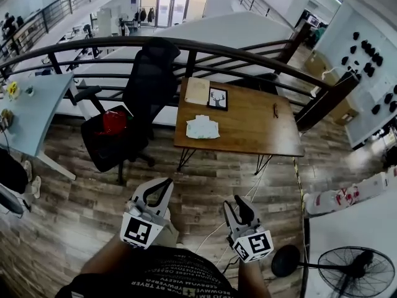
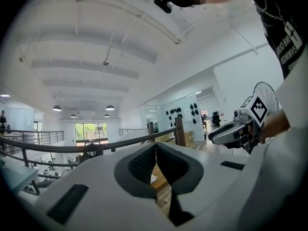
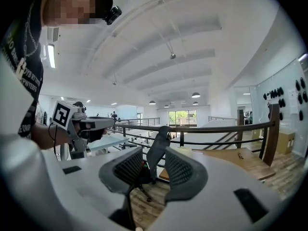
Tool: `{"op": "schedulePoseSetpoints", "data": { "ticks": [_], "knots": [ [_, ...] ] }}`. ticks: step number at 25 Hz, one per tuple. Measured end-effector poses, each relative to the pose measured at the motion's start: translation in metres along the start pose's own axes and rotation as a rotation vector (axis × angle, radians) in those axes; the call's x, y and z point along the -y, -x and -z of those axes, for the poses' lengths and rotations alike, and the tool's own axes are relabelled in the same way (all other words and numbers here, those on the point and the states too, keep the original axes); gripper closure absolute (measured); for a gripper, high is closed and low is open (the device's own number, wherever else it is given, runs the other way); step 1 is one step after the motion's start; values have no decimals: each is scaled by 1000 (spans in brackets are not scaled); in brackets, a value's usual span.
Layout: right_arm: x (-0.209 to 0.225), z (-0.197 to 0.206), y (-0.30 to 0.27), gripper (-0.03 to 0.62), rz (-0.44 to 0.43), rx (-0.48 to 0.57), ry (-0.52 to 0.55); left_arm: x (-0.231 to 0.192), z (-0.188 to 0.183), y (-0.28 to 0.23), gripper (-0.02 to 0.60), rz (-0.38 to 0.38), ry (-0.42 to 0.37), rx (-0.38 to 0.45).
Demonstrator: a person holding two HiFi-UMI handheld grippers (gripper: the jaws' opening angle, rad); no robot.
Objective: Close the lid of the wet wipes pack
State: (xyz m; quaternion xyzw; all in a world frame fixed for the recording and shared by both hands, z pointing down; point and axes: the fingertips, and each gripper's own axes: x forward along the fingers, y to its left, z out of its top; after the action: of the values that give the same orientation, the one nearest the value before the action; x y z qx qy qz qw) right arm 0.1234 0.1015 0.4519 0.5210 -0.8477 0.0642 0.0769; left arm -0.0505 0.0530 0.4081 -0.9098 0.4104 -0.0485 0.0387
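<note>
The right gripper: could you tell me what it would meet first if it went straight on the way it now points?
Probably the black office chair, seen between the open jaws of the right gripper; depth is unclear.

The head view is being taken from high up and steeply downward, across the floor toward the desk, chair and railing, all well away. The left gripper and right gripper are being caught near its lower edge. Each gripper view is being taken from close behind its own fingers, roughly level, toward the railing. Desk and railing are being shared by all three views. In each gripper view the other gripper is being seen off to one side.
</note>
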Motion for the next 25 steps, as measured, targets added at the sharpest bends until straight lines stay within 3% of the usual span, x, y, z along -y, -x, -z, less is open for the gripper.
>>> {"op": "schedulePoseSetpoints", "data": {
  "ticks": [11, 25],
  "knots": [
    [24, -8, -60, 457, -24, -12, -29, -32, 16, -54, 554, 22, -4, -47],
    [55, -11, -138, 457, -41, -35, -46, -97, 51, -115, 554, -65, -7, -137]
  ]
}}
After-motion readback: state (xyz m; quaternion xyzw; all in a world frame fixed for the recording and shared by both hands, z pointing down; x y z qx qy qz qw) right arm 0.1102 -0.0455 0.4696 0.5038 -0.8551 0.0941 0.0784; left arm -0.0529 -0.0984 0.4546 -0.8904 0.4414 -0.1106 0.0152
